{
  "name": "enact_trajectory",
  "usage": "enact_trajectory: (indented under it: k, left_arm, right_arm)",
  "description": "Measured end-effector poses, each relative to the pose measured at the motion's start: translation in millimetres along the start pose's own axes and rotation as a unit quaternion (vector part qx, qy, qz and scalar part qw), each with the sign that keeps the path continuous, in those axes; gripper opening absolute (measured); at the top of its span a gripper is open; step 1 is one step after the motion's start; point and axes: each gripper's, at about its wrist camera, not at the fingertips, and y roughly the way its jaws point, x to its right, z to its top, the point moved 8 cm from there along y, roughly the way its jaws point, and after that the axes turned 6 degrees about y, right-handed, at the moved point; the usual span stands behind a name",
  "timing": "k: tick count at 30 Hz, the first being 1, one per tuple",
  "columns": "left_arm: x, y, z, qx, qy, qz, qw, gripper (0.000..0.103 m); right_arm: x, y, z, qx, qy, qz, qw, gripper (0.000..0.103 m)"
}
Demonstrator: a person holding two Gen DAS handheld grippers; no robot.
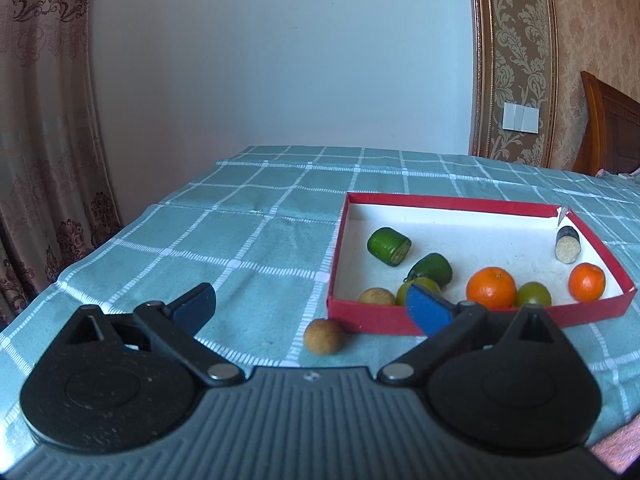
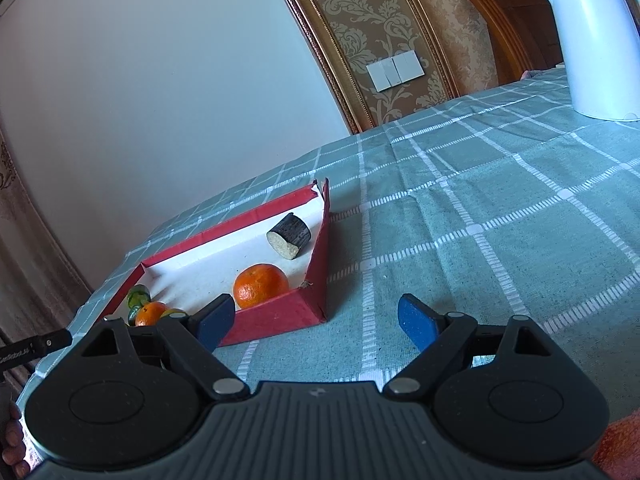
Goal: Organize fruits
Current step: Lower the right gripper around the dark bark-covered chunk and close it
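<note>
1. The red box (image 1: 440,318) sits on the checked tablecloth (image 1: 248,248) as the collecting place, and most of the fruit already lies on its white floor: two oranges (image 1: 491,287) (image 1: 586,282), two cut green pieces (image 1: 389,246) (image 1: 432,269), two greenish round fruits (image 1: 533,295) (image 1: 416,286), a brown round fruit (image 1: 376,297) and a dark cut stub (image 1: 567,245) at the far right corner
2. One small brown fruit (image 1: 324,336) is outside, on the cloth just beside the box's near wall — judged from the task, this is the piece left to put in
3. The left gripper (image 1: 310,308) hangs low over the cloth with its blue pads spread wide and nothing between them; the loose fruit lies in line with the gap but ahead of the tips, so the pose reads as an approach lined up for a pinch
4. Its right pad (image 1: 428,312) overlaps the box's near wall in view, which suggests the grasp has little room on that side
5. The right gripper (image 2: 316,320) is also spread and empty, held level near the box's right corner (image 2: 320,296) — apparently waiting clear of the work
6. From the right wrist view the nearer orange (image 2: 261,285) and the dark stub (image 2: 289,239) rest against that end of the box, and a white kettle (image 2: 588,40) stands well apart at the far right
</note>
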Motion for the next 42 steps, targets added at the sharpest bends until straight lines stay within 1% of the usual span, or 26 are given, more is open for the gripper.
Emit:
enact_trajectory:
  k: [5, 6, 7, 9, 11, 15, 18, 20, 23, 28, 31, 33, 34, 35, 40, 42]
  left_arm:
    - [-14, -1, -22, 0.009, -0.004, 0.012, 0.9999, 0.103]
    - [-16, -2, -23, 0.009, -0.012, 0.005, 0.9999, 0.103]
    - [-18, -5, -22, 0.019, -0.024, -0.006, 0.9995, 0.103]
    - [-21, -9, -22, 0.032, -0.030, -0.007, 0.9990, 0.103]
    - [-20, -8, -23, 0.027, -0.032, -0.014, 0.9990, 0.103]
    - [-22, -10, -23, 0.030, -0.035, -0.004, 0.9989, 0.103]
    - [-25, -11, -22, 0.036, -0.044, 0.005, 0.9984, 0.103]
    - [-28, -11, -23, 0.035, -0.054, 0.007, 0.9979, 0.103]
    - [-37, -7, -24, 0.026, -0.082, 0.006, 0.9963, 0.103]
    - [-48, -2, -28, 0.012, -0.119, -0.005, 0.9928, 0.103]
    - [-48, -2, -27, 0.014, -0.122, -0.004, 0.9925, 0.103]
    - [-47, -3, -27, 0.017, -0.115, -0.004, 0.9932, 0.103]
    - [-46, -3, -26, 0.018, -0.113, -0.002, 0.9934, 0.103]
    - [-45, -4, -26, 0.019, -0.111, -0.002, 0.9936, 0.103]
    - [-44, -3, -26, 0.017, -0.110, -0.005, 0.9937, 0.103]
    - [-44, -2, -26, 0.017, -0.110, -0.005, 0.9938, 0.103]
  right_arm:
    - [-11, -7, -2, 0.004, -0.025, -0.020, 0.999, 0.089]
    - [-18, -9, -4, 0.001, -0.030, -0.017, 0.999, 0.089]
    - [-25, -12, -5, -0.001, -0.035, -0.014, 0.999, 0.089]
    - [-44, -17, -8, -0.003, -0.055, -0.005, 0.998, 0.089]
    - [-65, -21, -12, -0.009, -0.082, 0.006, 0.997, 0.089]
    - [-118, -18, -30, -0.036, -0.155, 0.033, 0.987, 0.092]
    - [-144, -8, -43, -0.038, -0.193, 0.036, 0.980, 0.092]
    - [-154, 1, -50, -0.038, -0.213, 0.030, 0.976, 0.092]
    - [-160, 17, -61, -0.045, -0.240, 0.021, 0.970, 0.092]
    - [-161, 27, -70, -0.061, -0.242, 0.020, 0.968, 0.091]
    - [-162, 32, -73, -0.068, -0.247, 0.016, 0.966, 0.089]
    - [-164, 37, -74, -0.077, -0.246, 0.016, 0.966, 0.083]
    - [-164, 39, -75, -0.083, -0.245, 0.016, 0.966, 0.078]
    - [-165, 43, -76, -0.091, -0.244, 0.016, 0.965, 0.076]
    - [-164, 55, -79, -0.107, -0.237, 0.004, 0.966, 0.074]
    - [-164, 57, -80, -0.111, -0.237, -0.001, 0.965, 0.071]
